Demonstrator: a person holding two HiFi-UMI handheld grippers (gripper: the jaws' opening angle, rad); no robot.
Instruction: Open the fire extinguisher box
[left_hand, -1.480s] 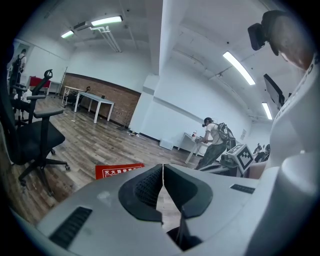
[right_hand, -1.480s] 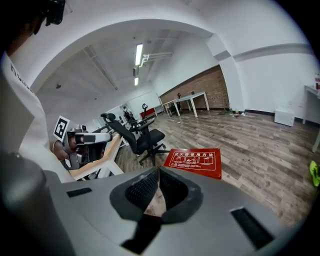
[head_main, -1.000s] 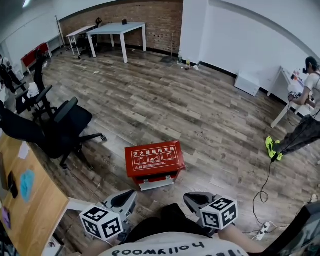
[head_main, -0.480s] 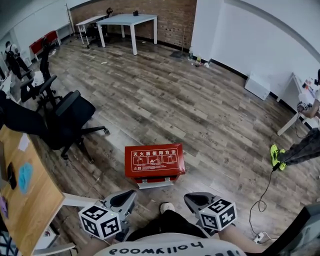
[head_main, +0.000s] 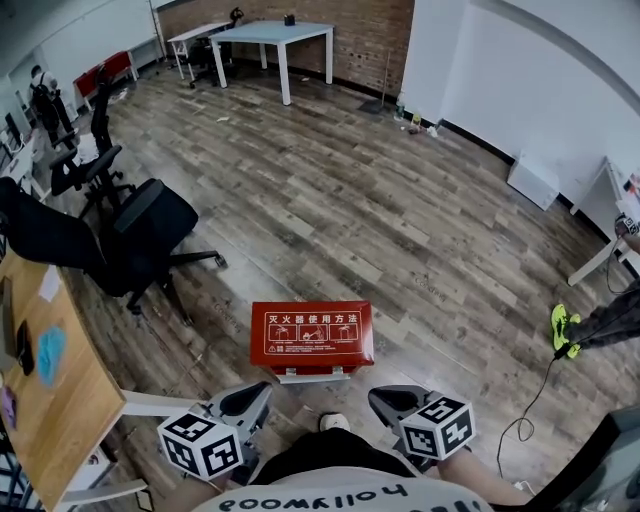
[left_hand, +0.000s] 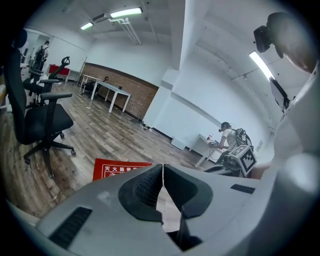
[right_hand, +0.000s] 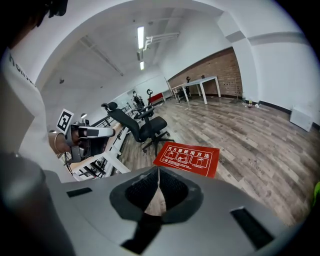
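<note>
A red fire extinguisher box (head_main: 312, 338) with white lettering on its closed lid stands on the wooden floor in front of me. It also shows in the left gripper view (left_hand: 119, 169) and the right gripper view (right_hand: 187, 158). My left gripper (head_main: 250, 399) hangs low at the bottom left, short of the box, jaws shut and empty. My right gripper (head_main: 385, 400) is at the bottom right, likewise shut with nothing between its jaws. Both are held close to my body, clear of the box.
A black office chair (head_main: 140, 240) stands left of the box, next to a wooden desk (head_main: 50, 400) at the lower left. A white table (head_main: 275, 35) is far back by the brick wall. A cable (head_main: 535, 395) trails on the right, near a person's green shoes (head_main: 563, 328).
The head view has shifted: the box sits slightly lower and more centred in it. Both grippers keep the same place and stay shut.
</note>
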